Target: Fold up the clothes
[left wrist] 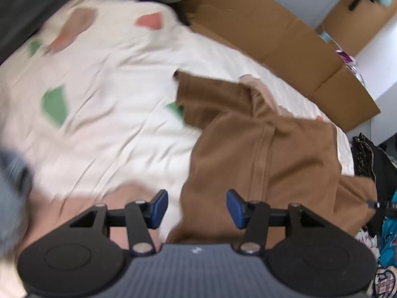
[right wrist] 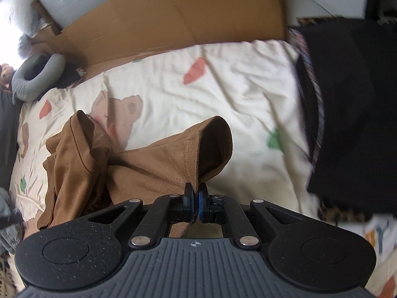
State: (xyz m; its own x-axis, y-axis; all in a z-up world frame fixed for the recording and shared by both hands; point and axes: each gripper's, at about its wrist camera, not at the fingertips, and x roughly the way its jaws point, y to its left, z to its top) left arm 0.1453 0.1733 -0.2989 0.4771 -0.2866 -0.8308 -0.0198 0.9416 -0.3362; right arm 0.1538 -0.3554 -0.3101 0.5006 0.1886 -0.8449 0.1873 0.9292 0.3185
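Observation:
A brown garment (left wrist: 268, 154) lies crumpled on a cream bedsheet (left wrist: 104, 84) with green and pink patches. In the left wrist view my left gripper (left wrist: 197, 208) hovers over its near edge, jaws apart, with cloth below them and nothing pressed between the blue pads (left wrist: 158, 207). In the right wrist view my right gripper (right wrist: 196, 202) is shut on an edge of the brown garment (right wrist: 158, 164), which rises into a lifted fold just ahead of the fingers. The rest of the garment bunches to the left.
A flattened cardboard box (left wrist: 278, 39) leans along the far side of the bed. A grey ring cushion (right wrist: 37, 74) sits at the bed's head. A black garment (right wrist: 347, 114) lies at the right in the right wrist view. More clothes (left wrist: 387, 228) are heaped at the right edge.

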